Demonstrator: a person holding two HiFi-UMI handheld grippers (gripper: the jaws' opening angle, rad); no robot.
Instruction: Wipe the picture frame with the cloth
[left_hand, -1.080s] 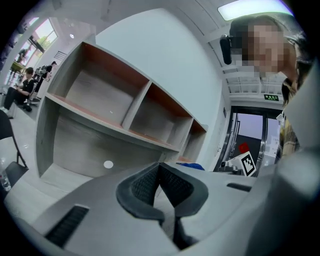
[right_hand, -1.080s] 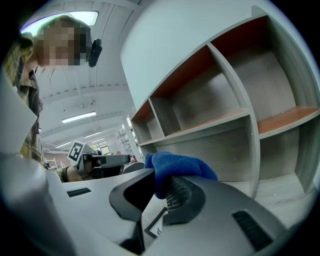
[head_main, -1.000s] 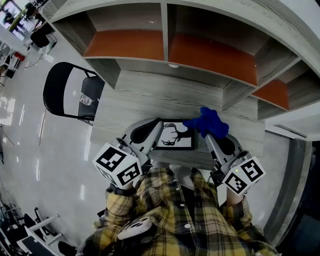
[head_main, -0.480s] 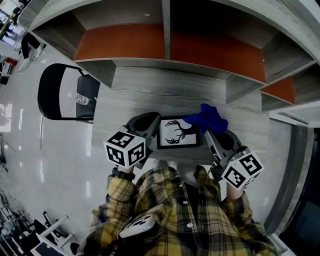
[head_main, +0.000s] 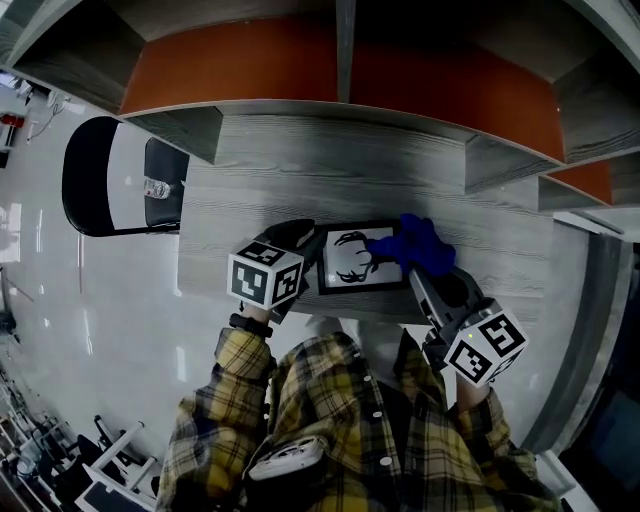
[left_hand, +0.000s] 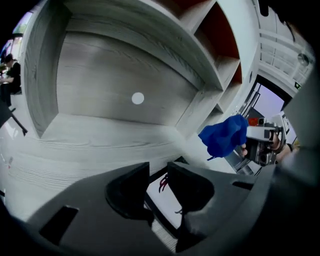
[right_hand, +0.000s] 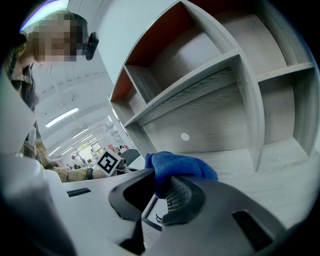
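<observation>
Leaning over the bench (head_main: 300, 190), the person in the plaid shirt (head_main: 330, 420) held both tools low at its near edge. The left tool (left_hand: 158, 176) sat at the left end of the frame (head_main: 352, 262). Its jaws were opening, and the frame's near corner showed in the gap between them with neither pad pressing on it. The right tool (right_hand: 159, 192) was clamped on the blue cloth (head_main: 415, 245), which bunched out past its tips over the frame's right end. I could not tell whether the cloth touched the glass or hung just above it.

The frame lay flat on the bench, close to the near edge, its antler print facing up. Beyond it the bench ran back to the shelves (head_main: 300, 60), and a chair (head_main: 90, 180) stood off to the left.

By my reckoning the setting-up was done: cloth in hand, frame down and within reach. The wiping itself looked barely begun, if at all, since the cloth was bunched at one end and most of the glass lay uncovered. What seemed left was steadying the frame and drawing the cloth across it.
</observation>
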